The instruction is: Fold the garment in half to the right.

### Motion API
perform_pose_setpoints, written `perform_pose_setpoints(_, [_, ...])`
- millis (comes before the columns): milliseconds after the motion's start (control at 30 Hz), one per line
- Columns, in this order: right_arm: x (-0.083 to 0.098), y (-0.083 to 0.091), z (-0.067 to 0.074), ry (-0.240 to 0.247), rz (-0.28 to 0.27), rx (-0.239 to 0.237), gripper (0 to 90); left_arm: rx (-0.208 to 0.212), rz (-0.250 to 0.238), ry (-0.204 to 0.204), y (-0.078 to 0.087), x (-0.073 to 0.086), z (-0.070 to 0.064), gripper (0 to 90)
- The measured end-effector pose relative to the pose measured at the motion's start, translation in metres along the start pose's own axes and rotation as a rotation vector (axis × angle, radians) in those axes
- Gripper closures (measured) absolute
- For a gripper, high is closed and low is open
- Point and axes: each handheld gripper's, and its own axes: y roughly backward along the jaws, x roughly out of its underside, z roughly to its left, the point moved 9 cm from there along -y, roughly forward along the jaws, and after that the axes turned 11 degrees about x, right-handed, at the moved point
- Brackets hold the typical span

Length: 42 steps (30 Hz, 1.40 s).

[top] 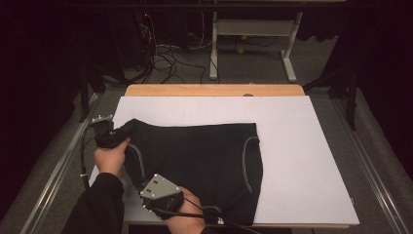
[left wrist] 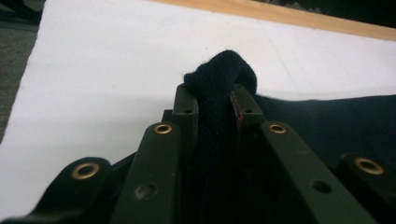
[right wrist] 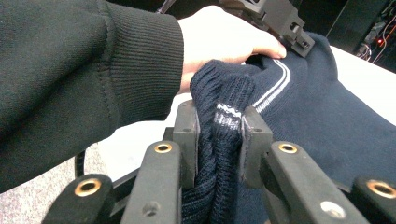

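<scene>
A white sheet (top: 302, 161) is covering the table (top: 214, 90) and bearing a dark blue sweater (top: 199, 161), whose left edge the left gripper (left wrist: 214, 100) is clenching at the far corner while the right gripper (right wrist: 219, 123) is grasping the ribbed near corner.

— Where's the left gripper (top: 108, 130)?
— Far left, held in the left hand (top: 113, 157), jaws clamped on a fold of cloth.
— And the right gripper (top: 157, 191)?
— Near edge, in the right hand (top: 187, 214), jaws pinched on knit cloth; dark sleeves cover both forearms.
</scene>
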Motion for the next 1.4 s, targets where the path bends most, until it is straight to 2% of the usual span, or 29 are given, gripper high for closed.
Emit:
perform_pose_setpoints(300, [0.004,0.024,-0.026,-0.044,-0.048,0.031,73.8,-0.015,-0.026,-0.055,-0.015,-0.012,-0.036,73.1])
perform_pose_setpoints(667, [0.017,0.046,-0.052,-0.073,-0.061,0.081,73.7,-0.005,0.003,-0.105,-0.039,-0.019,-0.073,73.0])
perform_pose_setpoints(800, [0.022,0.054,-0.061,-0.075,-0.063,0.098,73.7,0.0,-0.001,-0.119,-0.046,-0.023,-0.087,73.0])
perform_pose_setpoints(1033, [0.032,0.066,-0.075,-0.095,-0.071,0.127,73.8,0.008,0.001,-0.143,-0.057,-0.027,-0.105,73.0])
perform_pose_setpoints(1400, [0.047,0.084,-0.095,-0.11,-0.073,0.18,73.8,0.048,0.008,-0.179,-0.077,-0.03,-0.135,73.1])
